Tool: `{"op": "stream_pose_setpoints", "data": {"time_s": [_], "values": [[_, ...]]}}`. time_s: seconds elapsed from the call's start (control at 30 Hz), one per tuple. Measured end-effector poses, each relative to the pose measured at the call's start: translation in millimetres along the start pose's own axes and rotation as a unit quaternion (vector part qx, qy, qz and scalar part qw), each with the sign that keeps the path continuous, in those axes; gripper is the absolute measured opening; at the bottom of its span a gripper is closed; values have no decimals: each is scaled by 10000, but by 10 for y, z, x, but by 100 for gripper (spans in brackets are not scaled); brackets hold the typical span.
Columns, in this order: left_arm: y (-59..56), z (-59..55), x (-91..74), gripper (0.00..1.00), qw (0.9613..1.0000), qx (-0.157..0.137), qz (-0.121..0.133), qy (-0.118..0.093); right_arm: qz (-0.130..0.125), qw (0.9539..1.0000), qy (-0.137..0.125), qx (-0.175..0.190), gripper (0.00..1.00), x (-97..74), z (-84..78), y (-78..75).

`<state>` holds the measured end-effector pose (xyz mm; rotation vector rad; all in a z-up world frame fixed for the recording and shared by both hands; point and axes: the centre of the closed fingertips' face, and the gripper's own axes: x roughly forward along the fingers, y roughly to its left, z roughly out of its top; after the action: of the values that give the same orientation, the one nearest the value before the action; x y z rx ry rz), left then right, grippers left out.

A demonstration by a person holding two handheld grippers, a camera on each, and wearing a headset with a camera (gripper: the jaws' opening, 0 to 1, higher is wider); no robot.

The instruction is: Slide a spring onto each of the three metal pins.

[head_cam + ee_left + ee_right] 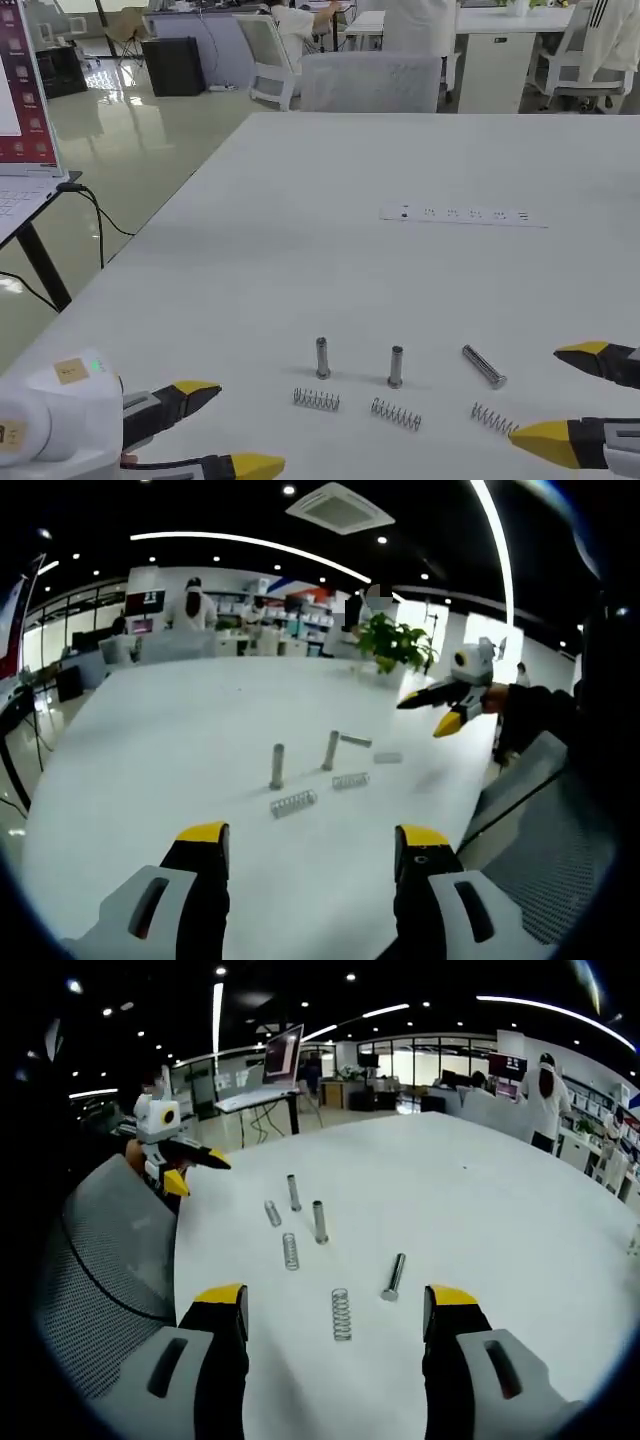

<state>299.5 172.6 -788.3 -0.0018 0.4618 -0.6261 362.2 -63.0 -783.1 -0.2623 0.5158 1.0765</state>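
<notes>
Nothing has been picked up yet: all three springs lie loose on the white counter (300,250), none on a pin. The left pin (322,358) and the middle pin (395,367) stand upright, each with a spring lying flat just on its near side, the left spring (316,400) and the middle spring (396,414). The right pin (484,366) is different. It lies on its side, with its head toward the near right. The right spring (493,418) lies just near of it, apart from it.

The right gripper (337,1296) hovers at the near right corner of the row with its jaws wide apart and empty. In the right gripper view the right spring sits just ahead of the gap between the jaws. Its coil axis runs forward along the jaws' own line, so closing them would pinch it across its width. That spring looks like the natural first pick, and the right gripper is plainly the nearer of the two.

The left gripper (228,428) waits at the near left, its jaws also apart and holding nothing. It is off to the left of the left spring and farther from it than its partner is from the right one.

My guess is that the toppled pin will be the awkward one, since a spring must go on sideways unless the pin is stood up first.
</notes>
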Motion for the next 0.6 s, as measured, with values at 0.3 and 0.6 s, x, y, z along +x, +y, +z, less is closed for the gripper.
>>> {"op": "stream_pose_setpoints", "data": {"time_s": [0.3, 0.6], "values": [[-7, -3, -3, 62, 10000, -4, -10, 15, -1, 10000, 17, 5, 70, 5, 2, -10], [-10, -1, -3, 62, 10000, 11, -13, 28, -23, 10000, 26, -14, 70, 2, 22, -34]]}}
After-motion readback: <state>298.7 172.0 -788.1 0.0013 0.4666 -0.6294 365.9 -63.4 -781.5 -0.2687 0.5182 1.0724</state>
